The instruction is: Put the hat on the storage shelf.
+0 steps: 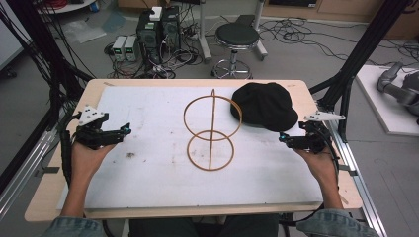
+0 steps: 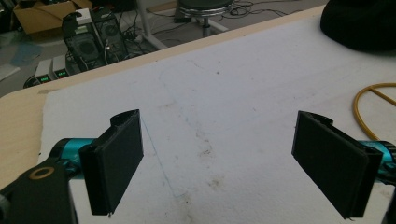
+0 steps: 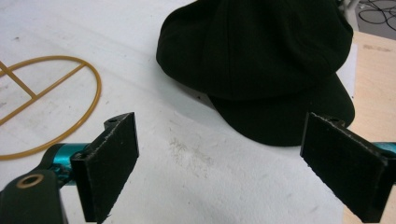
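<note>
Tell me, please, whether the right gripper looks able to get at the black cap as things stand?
Probably yes: the right gripper is open, and the black cap lies just ahead with bare white mat between.

Black two-jaw left gripper (image 1: 111, 132) with grey three-cornered top plate, held in the left hand (image 1: 88, 158), jaws spread wide, black two-jaw right gripper (image 1: 291, 139) opposite it, in the right hand (image 1: 318, 160), jaws equally wide, denim-sleeved forearms behind both
</note>
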Demonstrator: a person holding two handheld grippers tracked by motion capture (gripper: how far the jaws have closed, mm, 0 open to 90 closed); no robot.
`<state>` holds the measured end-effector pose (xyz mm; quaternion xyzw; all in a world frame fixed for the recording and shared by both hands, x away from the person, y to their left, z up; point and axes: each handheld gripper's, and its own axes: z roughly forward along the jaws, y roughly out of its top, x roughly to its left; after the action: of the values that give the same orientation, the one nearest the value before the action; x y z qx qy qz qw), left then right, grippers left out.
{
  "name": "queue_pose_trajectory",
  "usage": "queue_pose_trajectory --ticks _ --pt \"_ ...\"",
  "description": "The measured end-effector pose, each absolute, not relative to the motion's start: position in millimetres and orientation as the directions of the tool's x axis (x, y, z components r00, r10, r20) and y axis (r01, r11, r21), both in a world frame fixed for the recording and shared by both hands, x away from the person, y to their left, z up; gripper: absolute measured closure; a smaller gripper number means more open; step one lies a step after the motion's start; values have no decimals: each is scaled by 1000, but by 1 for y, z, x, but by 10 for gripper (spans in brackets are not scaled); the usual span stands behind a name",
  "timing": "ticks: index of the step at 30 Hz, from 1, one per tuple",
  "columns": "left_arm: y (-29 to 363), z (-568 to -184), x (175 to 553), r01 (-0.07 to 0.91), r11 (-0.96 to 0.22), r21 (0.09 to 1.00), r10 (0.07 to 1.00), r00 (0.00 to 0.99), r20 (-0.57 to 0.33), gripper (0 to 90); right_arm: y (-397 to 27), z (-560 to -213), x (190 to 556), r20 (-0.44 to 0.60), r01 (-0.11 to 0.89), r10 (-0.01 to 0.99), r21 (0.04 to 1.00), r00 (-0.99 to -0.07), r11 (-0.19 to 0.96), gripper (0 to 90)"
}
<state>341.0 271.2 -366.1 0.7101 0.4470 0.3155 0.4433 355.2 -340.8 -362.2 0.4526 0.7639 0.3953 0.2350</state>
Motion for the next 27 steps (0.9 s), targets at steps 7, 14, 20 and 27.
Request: queue_pose_trajectory --ticks 7,14,20,27 --pt "272 -366 342 358 -210 910 914 403 52 168 -331 -354 369 -29 497 872 812 -489 306 112" --pt "273 -366 341 356 -200 913 915 401 44 167 -323 -351 383 -42 489 867 812 -496 319 112" --pt "272 -367 341 359 -206 910 914 404 47 167 -322 -344 396 -36 475 874 828 -484 297 112" --pt "272 -368 340 361 -204 910 913 407 44 167 -317 -331 410 -45 456 877 841 -478 292 116"
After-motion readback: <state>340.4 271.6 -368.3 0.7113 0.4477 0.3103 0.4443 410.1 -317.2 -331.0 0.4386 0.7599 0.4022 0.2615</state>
